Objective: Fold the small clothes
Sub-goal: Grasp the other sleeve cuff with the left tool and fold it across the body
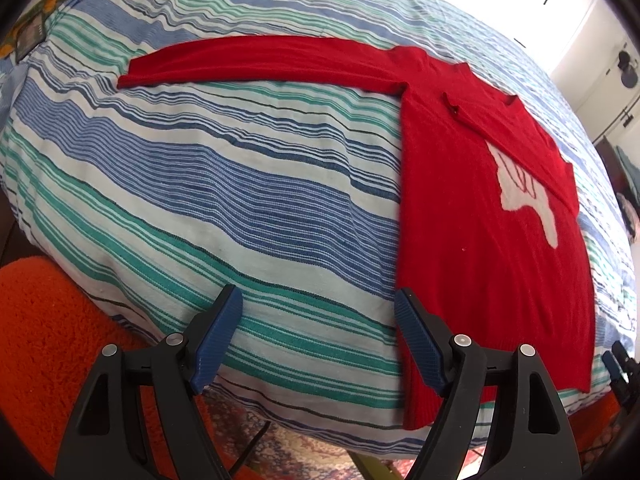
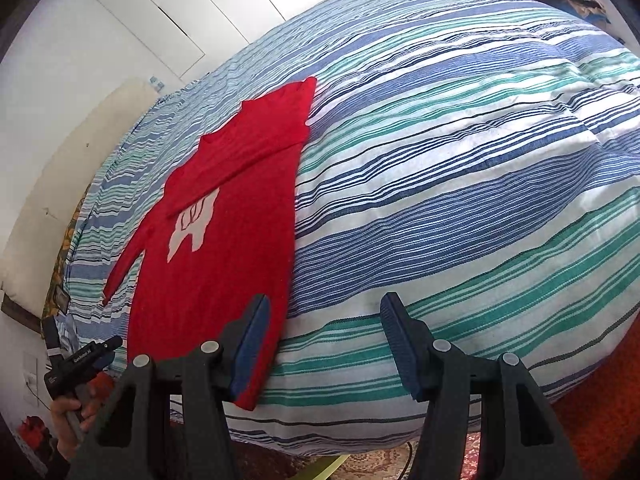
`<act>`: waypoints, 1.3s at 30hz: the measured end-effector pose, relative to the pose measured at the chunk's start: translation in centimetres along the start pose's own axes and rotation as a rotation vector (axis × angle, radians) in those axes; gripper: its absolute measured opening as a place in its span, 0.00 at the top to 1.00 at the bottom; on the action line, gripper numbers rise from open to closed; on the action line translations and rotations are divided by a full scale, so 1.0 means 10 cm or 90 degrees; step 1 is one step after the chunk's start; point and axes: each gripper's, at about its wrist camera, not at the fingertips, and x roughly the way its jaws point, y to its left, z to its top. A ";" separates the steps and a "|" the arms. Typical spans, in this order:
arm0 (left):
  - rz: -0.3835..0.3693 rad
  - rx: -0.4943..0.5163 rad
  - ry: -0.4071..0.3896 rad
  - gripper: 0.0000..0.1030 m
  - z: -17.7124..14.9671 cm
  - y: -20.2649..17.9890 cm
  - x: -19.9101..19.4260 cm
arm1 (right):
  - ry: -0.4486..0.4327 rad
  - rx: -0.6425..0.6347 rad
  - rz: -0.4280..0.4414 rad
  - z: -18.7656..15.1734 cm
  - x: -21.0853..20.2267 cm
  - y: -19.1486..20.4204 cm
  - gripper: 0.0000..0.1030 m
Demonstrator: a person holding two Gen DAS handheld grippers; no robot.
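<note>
Blue-padded fingers (image 1: 416,344) of the left gripper (image 1: 318,340) stand wide apart with nothing between them, one over the red sweater's (image 1: 480,248) hem edge. Likewise the right gripper (image 2: 322,346) is parted and holds nothing, its inner pad over the hem's other side. That sweater lies flat near the foot of the striped bedspread (image 1: 240,200), one sleeve (image 1: 256,60) stretched sideways, the other folded across the white chest motif (image 1: 524,192). Broad bare bedspread spreads on both sides. Below the bed's edge lie an orange rug (image 1: 44,320) and a patterned carpet (image 1: 304,452); white closet doors (image 2: 168,12) stand beyond.
</note>
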 end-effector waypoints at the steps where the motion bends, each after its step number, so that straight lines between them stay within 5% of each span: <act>1: 0.001 0.001 0.000 0.22 0.00 0.00 0.00 | 0.000 0.003 0.001 0.00 0.00 -0.01 0.44; 7: 0.000 0.006 0.004 0.21 0.00 -0.02 0.00 | 0.001 0.005 0.002 0.00 0.01 -0.02 0.44; 10: -0.045 -0.025 0.005 0.21 0.08 0.07 -0.07 | 0.002 0.006 0.002 0.00 0.00 -0.02 0.44; 19: -0.112 -0.224 -0.099 0.21 0.98 0.97 -0.15 | 0.009 0.003 -0.004 0.00 0.03 -0.01 0.44; 29: -0.144 -0.401 -0.067 0.22 1.38 1.87 0.44 | 0.023 0.013 -0.006 0.00 0.10 -0.03 0.42; 36: -0.098 -0.503 -0.084 0.28 1.50 2.24 0.77 | 0.037 -0.012 -0.022 -0.01 0.17 0.06 0.39; 39: -0.074 -0.495 -0.092 0.36 1.59 2.28 0.79 | 0.042 -0.016 -0.028 -0.01 0.19 0.07 0.39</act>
